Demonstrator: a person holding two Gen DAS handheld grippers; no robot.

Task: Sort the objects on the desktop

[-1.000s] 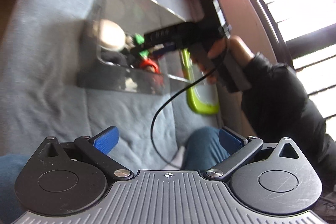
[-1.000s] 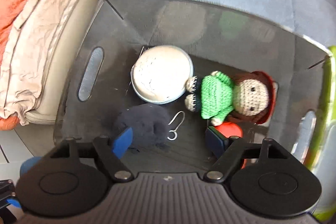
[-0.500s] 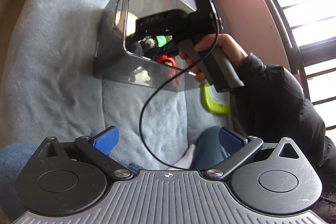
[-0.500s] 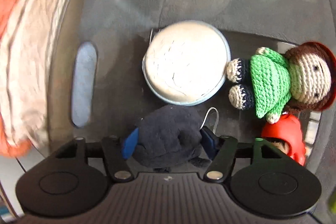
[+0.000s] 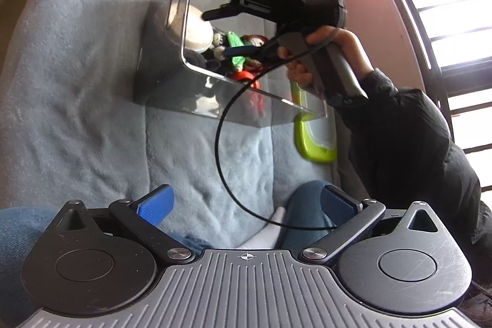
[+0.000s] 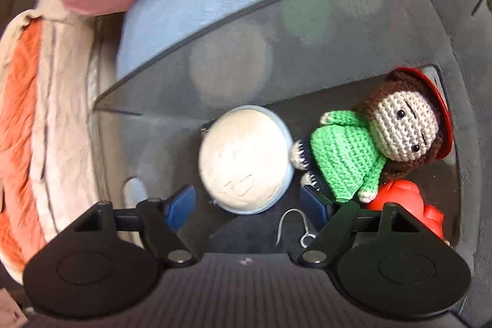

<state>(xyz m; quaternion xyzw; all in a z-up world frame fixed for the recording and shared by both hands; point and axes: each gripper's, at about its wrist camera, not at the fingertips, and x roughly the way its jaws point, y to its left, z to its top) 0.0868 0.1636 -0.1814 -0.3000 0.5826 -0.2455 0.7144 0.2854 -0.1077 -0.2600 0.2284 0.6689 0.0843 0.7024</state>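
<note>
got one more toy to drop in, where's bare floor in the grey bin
Bare floor lies behind the white round tin, toward the far wall of the bin. Crowded: the crochet doll and red toy fill the right end, and a dark plush sits under the right gripper.

- smoky grey box (image 6: 307,29);
- crocheted doll (image 6: 369,149): green body, brown hair, cream face;
- round white tin (image 6: 244,159), pale blue rim;
- red toy (image 6: 409,205);
- blue-grey blanket (image 5: 77,82);
- lime-green lid (image 5: 310,149);
- blue pads (image 5: 155,206) on black tongs.

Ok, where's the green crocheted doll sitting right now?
In the right wrist view the green crocheted doll lies inside the smoked clear plastic bin, right of the round white tin, with the red toy just below it.
</note>
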